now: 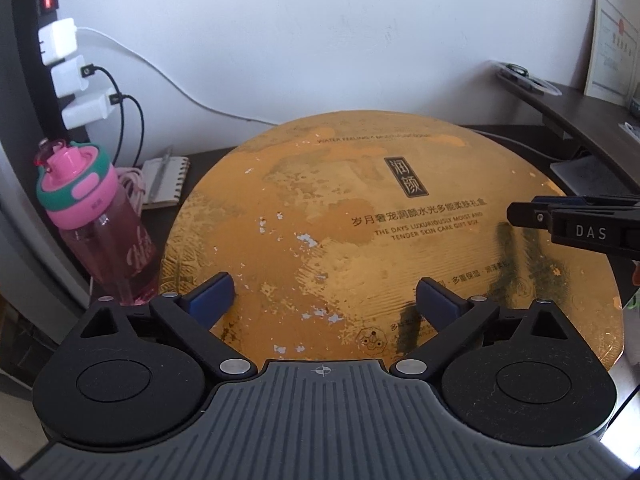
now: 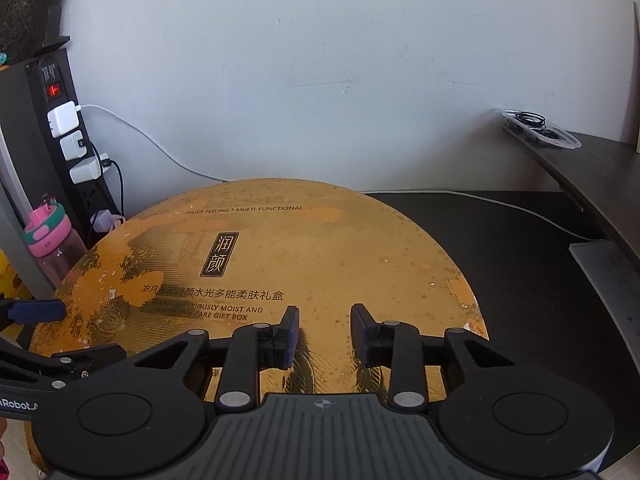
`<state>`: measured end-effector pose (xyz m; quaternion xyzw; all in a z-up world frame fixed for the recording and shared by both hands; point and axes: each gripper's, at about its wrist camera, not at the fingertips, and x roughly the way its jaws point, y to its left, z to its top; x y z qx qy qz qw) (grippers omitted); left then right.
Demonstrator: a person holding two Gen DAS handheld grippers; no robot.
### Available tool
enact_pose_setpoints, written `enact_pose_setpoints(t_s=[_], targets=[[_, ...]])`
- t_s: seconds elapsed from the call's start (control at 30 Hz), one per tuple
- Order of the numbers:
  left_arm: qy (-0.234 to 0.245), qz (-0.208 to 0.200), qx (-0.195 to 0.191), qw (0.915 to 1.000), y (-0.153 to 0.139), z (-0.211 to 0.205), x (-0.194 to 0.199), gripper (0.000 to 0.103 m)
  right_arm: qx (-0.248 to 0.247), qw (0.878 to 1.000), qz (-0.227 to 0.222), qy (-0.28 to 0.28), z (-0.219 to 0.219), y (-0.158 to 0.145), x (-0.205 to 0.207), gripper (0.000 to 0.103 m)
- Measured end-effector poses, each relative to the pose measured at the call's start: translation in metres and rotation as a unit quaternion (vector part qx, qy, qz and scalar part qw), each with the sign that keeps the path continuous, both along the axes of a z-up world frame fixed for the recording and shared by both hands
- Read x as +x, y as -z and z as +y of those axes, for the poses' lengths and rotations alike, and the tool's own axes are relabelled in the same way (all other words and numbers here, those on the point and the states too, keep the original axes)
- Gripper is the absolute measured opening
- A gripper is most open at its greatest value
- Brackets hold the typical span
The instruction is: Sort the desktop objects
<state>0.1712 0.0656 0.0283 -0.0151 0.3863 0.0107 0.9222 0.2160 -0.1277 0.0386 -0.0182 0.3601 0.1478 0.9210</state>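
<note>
Much bare desk [image 2: 520,280] right of box [image 2: 280,248]

A home office or study corner is probably shown. A dark desk [image 2: 500,264] is set against a white wall. A loaded power strip [image 1: 52,40], spiral notebook [image 1: 166,178] and framed certificate [image 1: 610,44] are seen.

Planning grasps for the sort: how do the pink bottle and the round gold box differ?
The pink bottle stands upright and narrow; the gold box lies flat and wide. The bottle is see-through pink with a pink-and-green cap; the box is opaque and printed, its top worn and flaking. The bottle sits at the far left; the box fills the middle. Both are round-bodied.
</note>
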Motion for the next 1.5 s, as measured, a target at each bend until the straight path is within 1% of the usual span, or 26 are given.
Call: enact_pose_setpoints(t_s=[0.03, 0.17, 0.27, 0.4, 0.5, 0.53, 0.6, 0.7, 0.73, 0.8, 0.83, 0.87, 0.9, 0.97, 1.03, 1.1, 1.17, 1.2, 1.27, 1.37, 1.43, 1.5], targets=[[0.002, 0.002, -0.002, 1.0, 0.0, 0.001, 0.002, 0.1, -0.002, 1.0, 0.001, -0.001, 0.002, 0.0, 0.001, 0.034], [0.008, 0.014, -0.016, 0.9997, 0.005, 0.006, 0.006, 0.101, -0.01, 1.0, 0.003, -0.007, 0.007, -0.005, 0.002, 0.035], [-0.001, 0.003, -0.015, 0.9999, 0.001, 0.007, -0.001, 0.095, -0.004, 1.0, -0.01, -0.008, 0.005, -0.015, -0.004, 0.036], [0.008, -0.038, 0.004, 0.9992, -0.016, -0.008, -0.033, 0.096, 0.012, 1.0, -0.025, -0.005, -0.003, -0.026, -0.02, 0.036], [0.029, -0.049, 0.01, 0.9983, -0.019, -0.024, -0.062, 0.096, 0.026, 0.999, -0.02, -0.019, -0.009, -0.028, -0.044, 0.036], [0.037, -0.051, 0.014, 0.9979, -0.018, -0.03, -0.071, 0.096, 0.024, 0.999, -0.017, -0.026, -0.009, -0.027, -0.053, 0.036], [0.05, -0.056, 0.035, 0.9966, -0.014, -0.045, -0.088, 0.096, 0.015, 0.999, -0.013, -0.036, -0.009, -0.024, -0.073, 0.036], [0.067, -0.047, 0.064, 0.9946, -0.006, -0.063, -0.103, 0.096, -0.008, 0.999, -0.01, -0.04, -0.01, -0.018, -0.095, 0.036], [0.069, -0.04, 0.066, 0.9947, -0.002, -0.065, -0.104, 0.096, -0.014, 0.999, -0.009, -0.039, -0.01, -0.017, -0.101, 0.036], [0.065, -0.015, 0.059, 0.996, 0.005, -0.065, -0.103, 0.097, -0.019, 0.999, -0.003, -0.041, -0.01, -0.012, -0.108, 0.04], [0.063, 0.001, 0.056, 0.9964, 0.009, -0.065, -0.102, 0.096, -0.025, 0.999, 0.006, -0.044, -0.008, -0.009, -0.109, 0.043], [0.063, 0.013, 0.061, 0.9961, 0.012, -0.065, -0.102, 0.097, -0.032, 0.998, 0.014, -0.048, -0.007, -0.005, -0.111, 0.044], [0.058, 0.016, 0.075, 0.9954, 0.014, -0.067, -0.104, 0.097, -0.039, 0.998, 0.021, -0.051, -0.005, -0.001, -0.113, 0.044], [0.052, 0.02, 0.083, 0.995, 0.014, -0.068, -0.111, 0.097, -0.063, 0.997, 0.014, -0.052, -0.001, 0.0, -0.122, 0.045], [0.049, 0.021, 0.071, 0.996, 0.011, -0.067, -0.118, 0.097, -0.057, 0.997, 0.015, -0.053, -0.001, -0.003, -0.13, 0.046], [0.041, 0.01, 0.073, 0.9964, 0.007, -0.068, -0.128, 0.1, -0.046, 0.998, 0.011, -0.052, -0.004, -0.007, -0.139, 0.051], [0.033, -0.005, 0.088, 0.9956, 0.001, -0.072, -0.138, 0.102, -0.048, 0.998, -0.003, -0.046, -0.006, -0.013, -0.149, 0.065], [0.031, -0.011, 0.092, 0.9952, -0.001, -0.074, -0.142, 0.103, -0.049, 0.998, -0.009, -0.042, -0.008, -0.016, -0.154, 0.069], [0.029, -0.017, 0.098, 0.9946, -0.004, -0.078, -0.15, 0.103, -0.046, 0.998, -0.018, -0.037, -0.011, -0.021, -0.163, 0.085], [0.031, -0.015, 0.101, 0.9943, -0.003, -0.083, -0.159, 0.103, -0.041, 0.998, -0.023, -0.035, -0.015, -0.024, -0.175, 0.091], [0.034, -0.01, 0.104, 0.9939, -0.001, -0.087, -0.164, 0.103, -0.039, 0.998, -0.023, -0.031, -0.018, -0.024, -0.182, 0.094], [0.035, -0.007, 0.108, 0.9935, 0.0, -0.091, -0.169, 0.103, -0.039, 0.999, -0.019, -0.028, -0.021, -0.022, -0.188, 0.095]])
